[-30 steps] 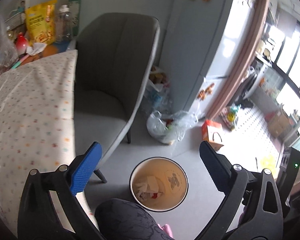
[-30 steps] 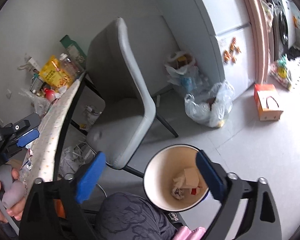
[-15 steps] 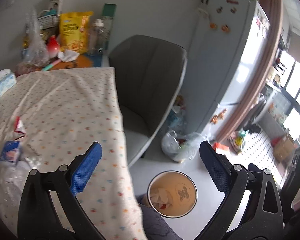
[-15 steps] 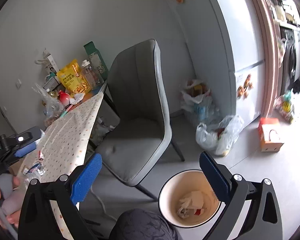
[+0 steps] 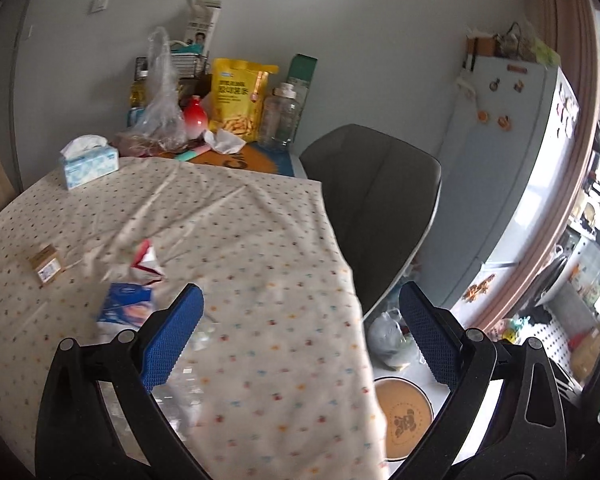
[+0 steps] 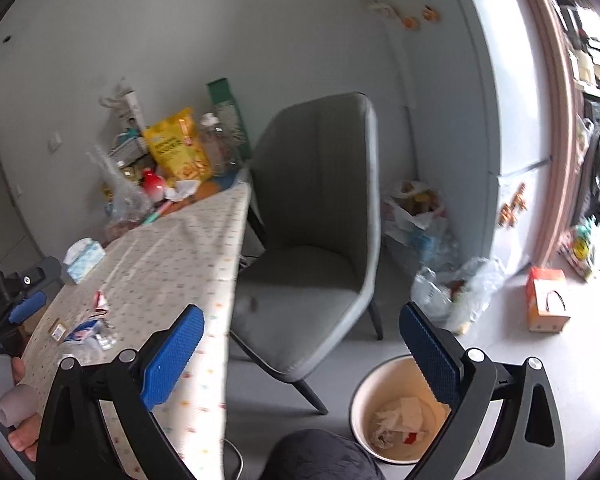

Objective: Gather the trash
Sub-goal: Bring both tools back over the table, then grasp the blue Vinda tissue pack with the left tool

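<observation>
— Several scraps lie on the tabletop (image 5: pixel 260 240): a crumpled red-and-white wrapper (image 5: pixel 146 264), a blue packet (image 5: pixel 126 306), a small brown box (image 5: pixel 46 266), and clear crinkled plastic (image 5: pixel 184 376) nearest the camera. Which step does this look like?

— A reach for the next piece, judging by the layout. The left gripper (image 5: pixel 300 344) hangs over the tabletop's near corner with its fingers (image 5: pixel 172 344) spread wide and nothing between them.

— And the other one?

— The right gripper (image 6: pixel 302 360) is likewise spread and empty, off the tabletop's edge, pointing toward the grey chair (image 6: pixel 312 240). The bin (image 6: pixel 396 412) stands on the floor below it, with crumpled paper already inside.

— So what does the next move call for?

— Probably lowering the left fingers around the clear plastic or the blue packet, since those lie closest. The plastic looks flimsy and flat, so the fingers would likely need to go right down to the cloth to catch an edge, then carry it across to the bin beside the chair.
</observation>
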A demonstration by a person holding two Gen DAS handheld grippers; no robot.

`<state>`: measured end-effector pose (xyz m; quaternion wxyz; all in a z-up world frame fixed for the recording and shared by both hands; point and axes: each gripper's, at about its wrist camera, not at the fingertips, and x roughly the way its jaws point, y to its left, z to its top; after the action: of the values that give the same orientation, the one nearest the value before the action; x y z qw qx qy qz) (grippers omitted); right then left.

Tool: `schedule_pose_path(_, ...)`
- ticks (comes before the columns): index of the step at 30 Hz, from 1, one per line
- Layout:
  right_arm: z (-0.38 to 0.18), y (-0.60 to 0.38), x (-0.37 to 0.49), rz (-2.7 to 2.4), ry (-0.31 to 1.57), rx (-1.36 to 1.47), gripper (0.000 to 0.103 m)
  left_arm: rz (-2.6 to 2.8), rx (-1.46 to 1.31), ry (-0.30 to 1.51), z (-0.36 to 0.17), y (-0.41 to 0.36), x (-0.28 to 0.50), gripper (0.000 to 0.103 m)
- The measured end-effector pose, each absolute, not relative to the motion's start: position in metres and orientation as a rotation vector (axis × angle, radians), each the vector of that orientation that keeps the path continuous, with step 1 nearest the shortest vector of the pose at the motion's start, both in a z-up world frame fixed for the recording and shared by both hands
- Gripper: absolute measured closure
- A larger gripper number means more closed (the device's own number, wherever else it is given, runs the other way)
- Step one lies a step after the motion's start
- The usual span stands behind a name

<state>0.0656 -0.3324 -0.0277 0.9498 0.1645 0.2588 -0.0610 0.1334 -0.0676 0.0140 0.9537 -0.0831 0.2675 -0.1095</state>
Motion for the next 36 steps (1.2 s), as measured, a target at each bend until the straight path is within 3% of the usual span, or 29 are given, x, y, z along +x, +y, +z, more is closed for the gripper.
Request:
schedule_pose_path(25, -0.035, -0.182, 0.129, 0.220, 0.650, 0.240, 0.007, -0.096, -0.333, 0.662, -0.030, 0.084, 0.139, 0.007)
schedule_pose_path(36, -0.048, -0.176, 0.147, 0.246, 0.711, 0.229, 0.012, -0.119, -0.292, 0.812, -0.062, 0.073, 0.192, 0.023)
